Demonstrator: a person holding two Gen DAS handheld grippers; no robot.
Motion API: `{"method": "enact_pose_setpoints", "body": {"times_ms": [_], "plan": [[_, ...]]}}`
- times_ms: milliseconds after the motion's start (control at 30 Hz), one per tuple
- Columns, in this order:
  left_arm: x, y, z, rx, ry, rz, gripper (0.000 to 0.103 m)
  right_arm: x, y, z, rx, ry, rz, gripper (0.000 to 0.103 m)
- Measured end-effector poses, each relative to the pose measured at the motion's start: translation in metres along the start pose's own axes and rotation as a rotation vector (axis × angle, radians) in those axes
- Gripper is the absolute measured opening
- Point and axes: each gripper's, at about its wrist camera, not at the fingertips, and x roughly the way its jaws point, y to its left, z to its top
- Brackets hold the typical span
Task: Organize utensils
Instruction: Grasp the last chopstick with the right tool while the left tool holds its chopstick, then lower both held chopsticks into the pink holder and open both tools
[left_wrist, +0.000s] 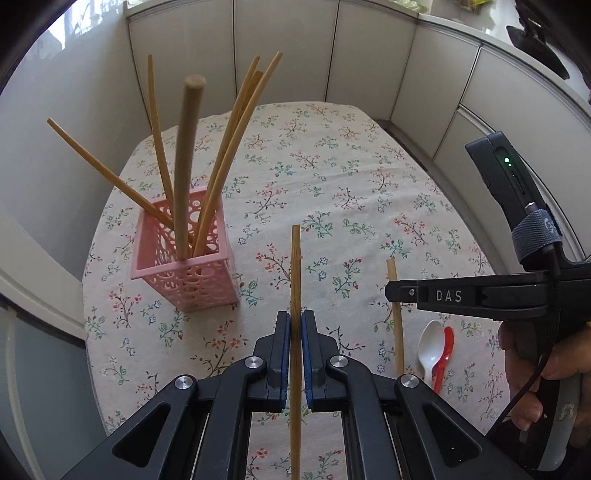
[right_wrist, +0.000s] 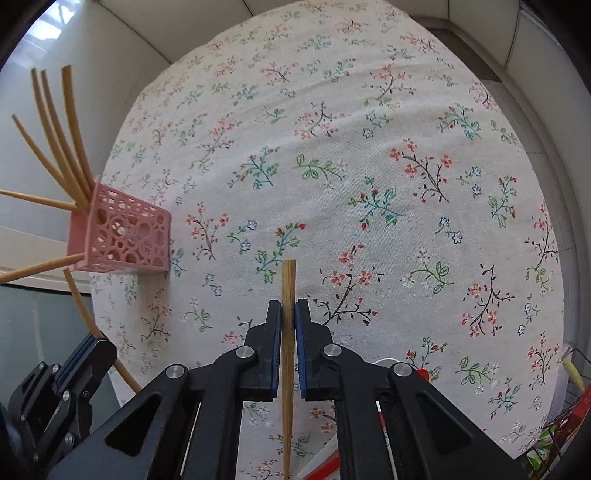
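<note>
We tilt both grippers down over the floral tablecloth (right_wrist: 369, 110). Left gripper (left_wrist: 295, 325) and right gripper (right_wrist: 289, 314) each clamp 1 chopstick (left_wrist: 295, 266) (right_wrist: 288, 280), near the pink holder (left_wrist: 184, 266). "DAS" marks the right gripper.

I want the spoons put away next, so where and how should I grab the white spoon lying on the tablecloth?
Grip the white spoon by its narrow handle, coming straight down from above. It lies flat on the tablecloth with the bowl at the far end, and the red spoon sits tight against its right side, so close the fingers across the handle below the bowl, where, as far as I can tell, the two diverge.
</note>
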Motion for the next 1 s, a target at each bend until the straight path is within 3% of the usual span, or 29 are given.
{"method": "enact_pose_setpoints", "body": {"times_ms": [533, 1000], "plan": [[-0.096, -0.018, 0.007, 0.022, -0.337, 0.022, 0.006, -0.129, 0.018, -0.025, -0.124, -0.375, 0.078, 0.007], [-0.150, -0.018, 0.008, -0.014, -0.537, 0.014, 0.006, -0.184, 0.034, -0.032, -0.139, -0.558, 0.149, 0.007]]}}
